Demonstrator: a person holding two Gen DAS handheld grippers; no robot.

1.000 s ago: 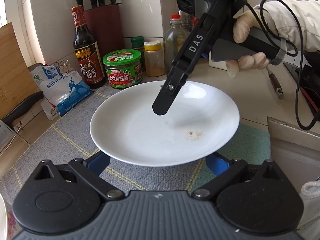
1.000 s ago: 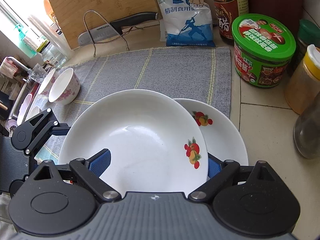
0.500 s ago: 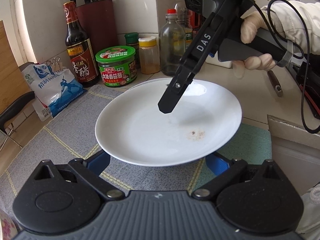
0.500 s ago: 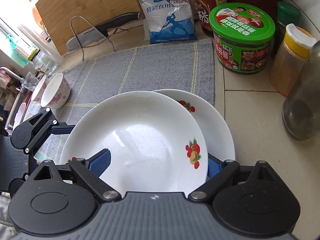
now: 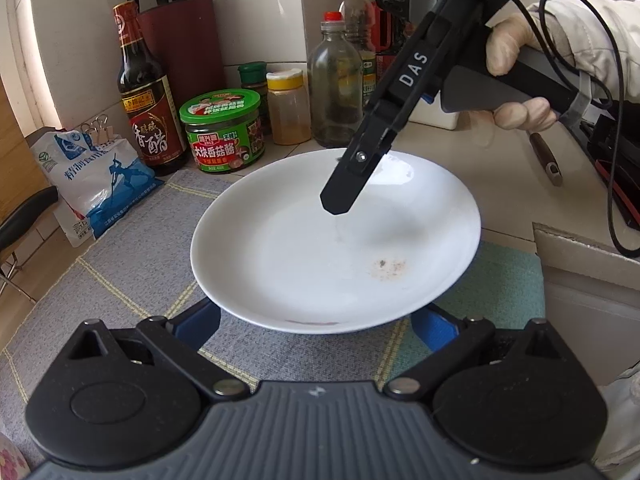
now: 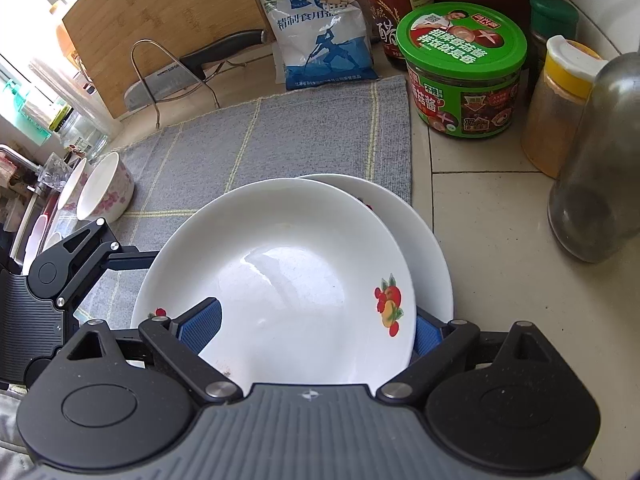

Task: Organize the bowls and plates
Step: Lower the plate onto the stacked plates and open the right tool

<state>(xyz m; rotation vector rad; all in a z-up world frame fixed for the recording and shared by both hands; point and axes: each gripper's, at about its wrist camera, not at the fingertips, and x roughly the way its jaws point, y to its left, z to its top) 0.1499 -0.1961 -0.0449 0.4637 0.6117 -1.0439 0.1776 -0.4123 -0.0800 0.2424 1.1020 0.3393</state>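
Observation:
A white plate with a small fruit print hangs tilted just above the grey mat. My left gripper carries it: both blue pads reach under its near rim, their tips hidden. It overlaps a second white plate lying at the mat's right edge. My right gripper stands open over the carried plate. One of its fingers hovers above the plate's inside, and its other pad sits behind the right rim. A pink-flowered bowl stands at the mat's left edge.
Along the wall stand a green-lidded jar, a vinegar bottle, a salt bag, a yellow-lidded jar and a glass bottle. A cutting board and a knife are at the back left. A gloved hand holds the right gripper.
The carried plate has slid further over the lower plate and now covers that plate's fruit print. Both grippers shifted slightly with it. The jaws have not changed.

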